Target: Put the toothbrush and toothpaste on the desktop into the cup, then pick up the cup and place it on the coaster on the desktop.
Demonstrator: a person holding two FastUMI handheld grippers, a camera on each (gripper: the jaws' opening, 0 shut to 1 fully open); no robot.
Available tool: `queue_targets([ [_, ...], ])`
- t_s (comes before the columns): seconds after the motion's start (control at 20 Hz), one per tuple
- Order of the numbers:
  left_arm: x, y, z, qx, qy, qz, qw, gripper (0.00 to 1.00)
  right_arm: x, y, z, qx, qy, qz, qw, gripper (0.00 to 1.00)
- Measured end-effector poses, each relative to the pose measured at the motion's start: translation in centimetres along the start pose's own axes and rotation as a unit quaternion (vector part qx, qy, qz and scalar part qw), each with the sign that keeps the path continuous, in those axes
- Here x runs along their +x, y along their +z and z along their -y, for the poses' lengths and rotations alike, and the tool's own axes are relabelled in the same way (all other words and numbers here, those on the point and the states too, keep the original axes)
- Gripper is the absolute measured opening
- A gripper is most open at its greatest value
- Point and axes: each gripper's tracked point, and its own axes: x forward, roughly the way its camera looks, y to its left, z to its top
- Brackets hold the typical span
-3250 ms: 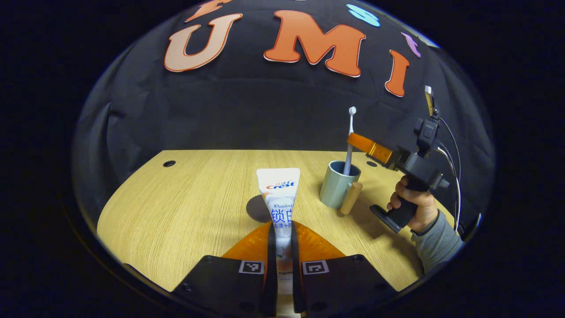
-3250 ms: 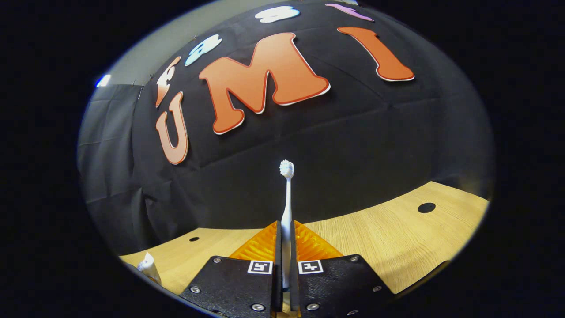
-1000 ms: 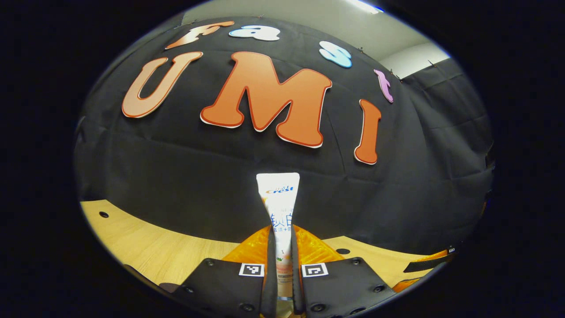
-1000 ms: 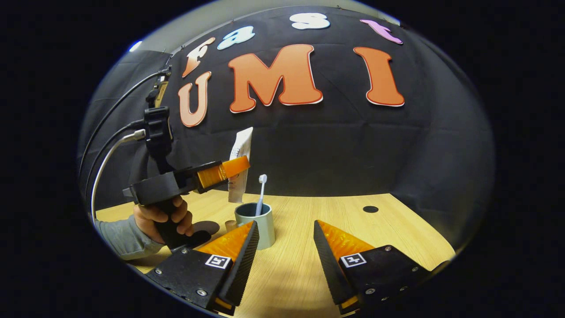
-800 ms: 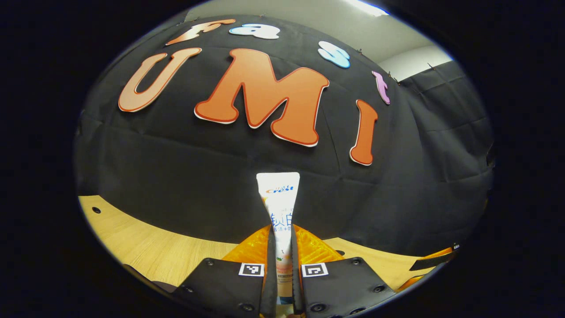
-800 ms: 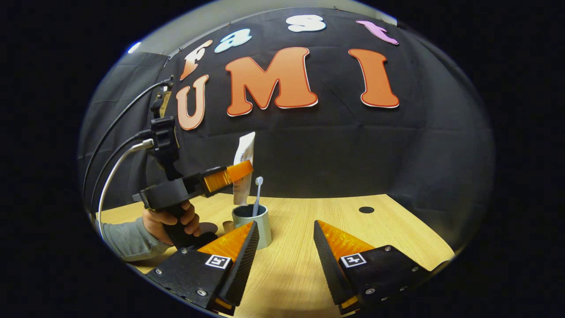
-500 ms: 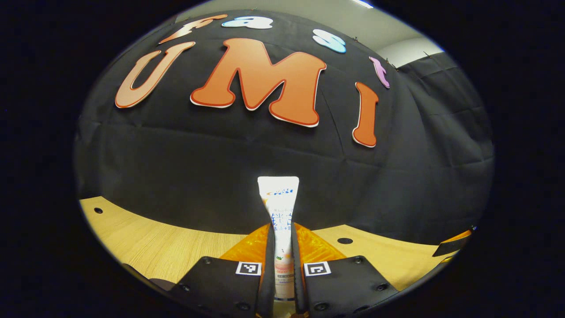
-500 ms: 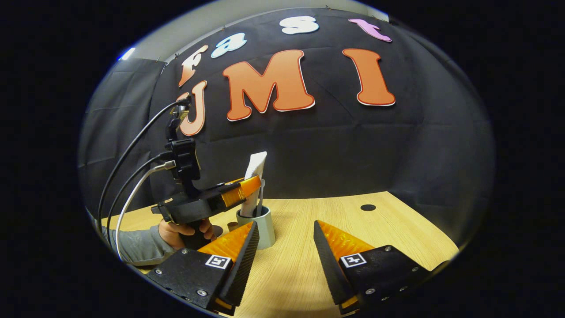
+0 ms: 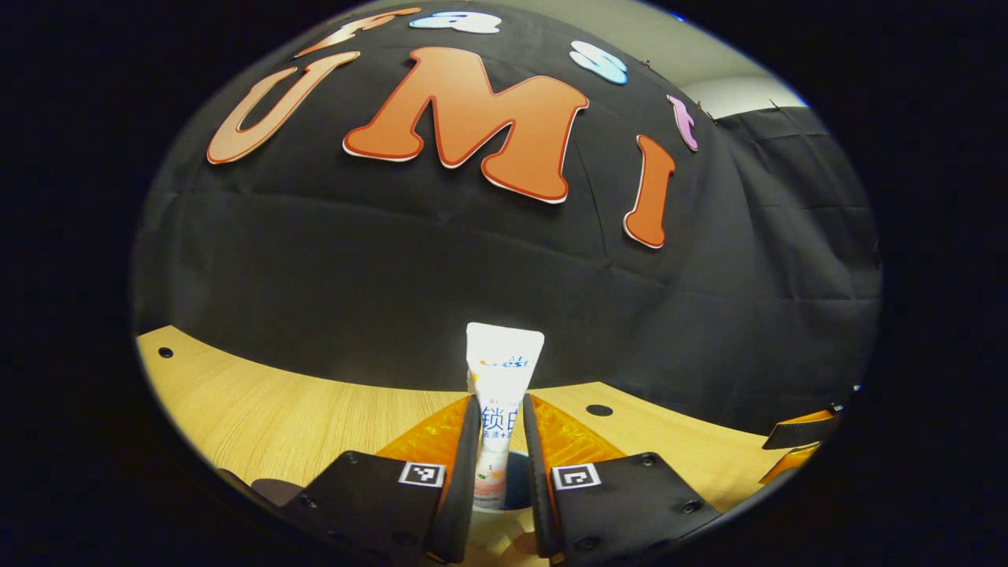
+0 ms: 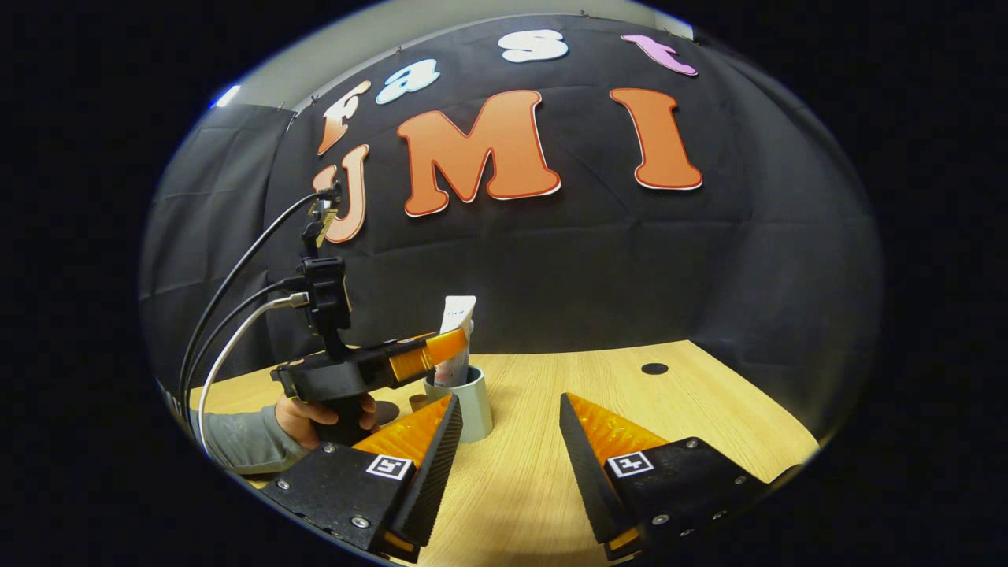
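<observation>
Left gripper view: the left hand-held gripper point(image 9: 498, 472) sits at the bottom centre of the frame, its 2 fingers slightly parted, with narrow gaps on either side of the toothpaste point(image 9: 499, 409). The tube stands upright between them, flat crimped end uppermost. Whether the fingers touch it at any point cannot be told. Below the tube, between the fingers, a dark round opening shows, most likely the mouth of the cup. The wooden tabletop point(image 9: 299, 417) runs across the lower part of the frame. At the lower right edge, the tips of the right hand-held gripper point(image 9: 795, 445) enter the frame.

Right gripper view: the right hand-held gripper point(image 10: 504, 441) occupies the bottom of the frame, its 2 fingers wide apart and holding nothing, above the tabletop point(image 10: 614, 386). Left of centre stands the pale cup point(image 10: 472, 405), with the toothpaste point(image 10: 455, 335) rising upright from its mouth. The toothbrush cannot be made out. The left hand-held gripper point(image 10: 441, 346) reaches in from the left, fingers level beside the tube just above the cup rim. A hand point(image 10: 315, 413) with a grey sleeve point(image 10: 236, 441) grips its handle, and cables point(image 10: 228, 315) arch from its top. A small dark disc point(image 10: 386, 411), possibly the coaster, lies on the tabletop just left of the cup.
</observation>
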Motion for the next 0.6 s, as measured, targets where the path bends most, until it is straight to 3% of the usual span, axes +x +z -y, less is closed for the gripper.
queue_targets([
  [0.15, -1.3, 1.5, -1.7, 0.032, 0.029, 0.009, 0.999, 0.39, -0.3, 0.2, -1.6, 0.007, 0.016, 0.0, 1.0, 0.76],
  [0.3, -3.5, 3.1, -2.5, 0.048, 0.04, 0.009, 0.998, 0.92, -0.1, 0.7, -2.4, -0.003, 0.014, -0.001, 1.0, 0.77],
  [0.35, -4.1, 3.7, -2.7, 0.053, 0.045, 0.011, 0.998, 0.98, 0.1, 0.8, -2.6, -0.003, 0.014, -0.005, 1.0, 0.77],
  [0.6, -8.6, 7.1, -4.5, 0.058, 0.063, 0.029, 0.996, 0.98, 0.2, 2.9, -4.7, -0.008, 0.021, -0.005, 1.0, 0.78],
])
